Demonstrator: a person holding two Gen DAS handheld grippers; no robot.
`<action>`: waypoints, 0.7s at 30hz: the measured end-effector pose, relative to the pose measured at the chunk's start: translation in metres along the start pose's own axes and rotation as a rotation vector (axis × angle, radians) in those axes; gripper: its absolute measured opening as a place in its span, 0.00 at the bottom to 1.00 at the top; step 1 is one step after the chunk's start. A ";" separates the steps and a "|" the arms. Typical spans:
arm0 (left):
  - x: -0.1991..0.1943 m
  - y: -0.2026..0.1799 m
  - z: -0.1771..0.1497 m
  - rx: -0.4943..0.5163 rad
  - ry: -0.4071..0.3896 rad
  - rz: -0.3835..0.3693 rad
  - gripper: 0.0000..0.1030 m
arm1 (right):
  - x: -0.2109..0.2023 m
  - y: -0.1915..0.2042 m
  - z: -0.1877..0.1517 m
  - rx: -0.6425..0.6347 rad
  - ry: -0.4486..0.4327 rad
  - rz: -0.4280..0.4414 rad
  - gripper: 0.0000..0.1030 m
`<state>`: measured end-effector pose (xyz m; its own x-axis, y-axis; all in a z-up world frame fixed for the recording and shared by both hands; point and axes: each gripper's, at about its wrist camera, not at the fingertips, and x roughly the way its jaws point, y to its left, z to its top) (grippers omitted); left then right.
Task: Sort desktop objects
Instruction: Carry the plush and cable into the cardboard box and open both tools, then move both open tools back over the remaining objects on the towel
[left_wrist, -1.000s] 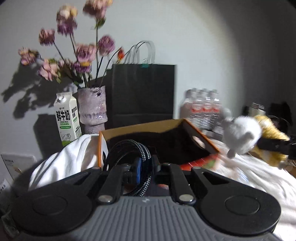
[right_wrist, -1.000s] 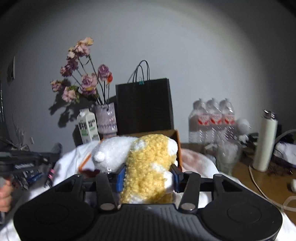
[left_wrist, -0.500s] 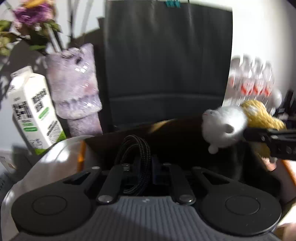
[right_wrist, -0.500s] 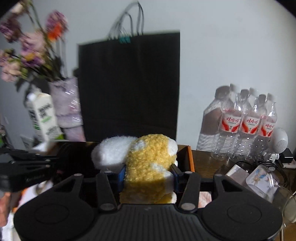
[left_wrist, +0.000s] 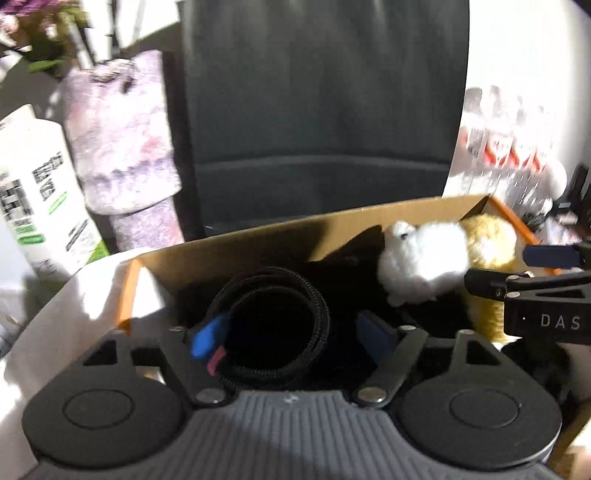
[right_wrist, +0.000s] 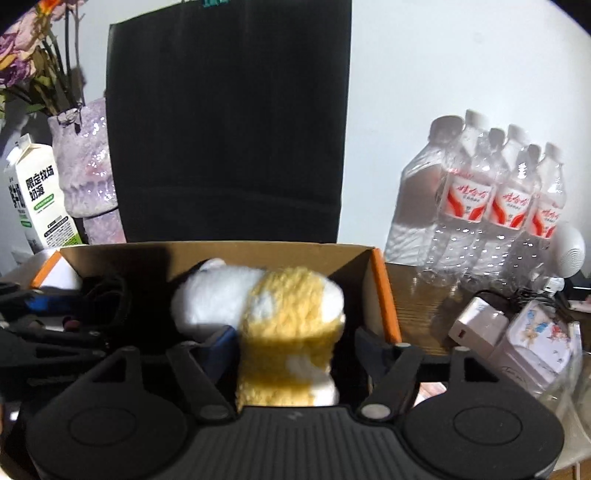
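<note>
We see black bag (right_wrist: 229, 122) behind box (right_wrist: 376, 266), vase (right_wrist: 86, 162) and milk carton (right_wrist: 37, 192) left of it, bottles (right_wrist: 491, 192) right. Our left gripper (left_wrist: 291, 336) over box, fingers spread wide; cable coil (left_wrist: 273, 325) loose between them, inside box. Our right gripper (right_wrist: 295, 343) also spread apart; plush (right_wrist: 291, 314) between its fingers, over box's right end.
</note>
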<state>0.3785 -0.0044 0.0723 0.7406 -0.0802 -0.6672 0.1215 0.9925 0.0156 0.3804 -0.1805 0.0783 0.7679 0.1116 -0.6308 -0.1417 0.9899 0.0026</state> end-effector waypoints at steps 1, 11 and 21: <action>-0.011 0.003 -0.001 -0.011 -0.013 0.000 0.80 | -0.007 0.000 -0.001 0.012 -0.012 0.008 0.78; -0.121 0.033 -0.031 -0.164 -0.079 0.082 0.91 | -0.106 -0.009 -0.019 0.056 -0.077 0.134 0.80; -0.233 0.015 -0.156 -0.230 -0.184 0.049 0.97 | -0.223 -0.005 -0.114 0.043 -0.137 0.296 0.90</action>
<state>0.1048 0.0435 0.1115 0.8516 -0.0265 -0.5235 -0.0544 0.9889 -0.1385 0.1388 -0.2203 0.1304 0.7744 0.4028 -0.4879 -0.3469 0.9152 0.2049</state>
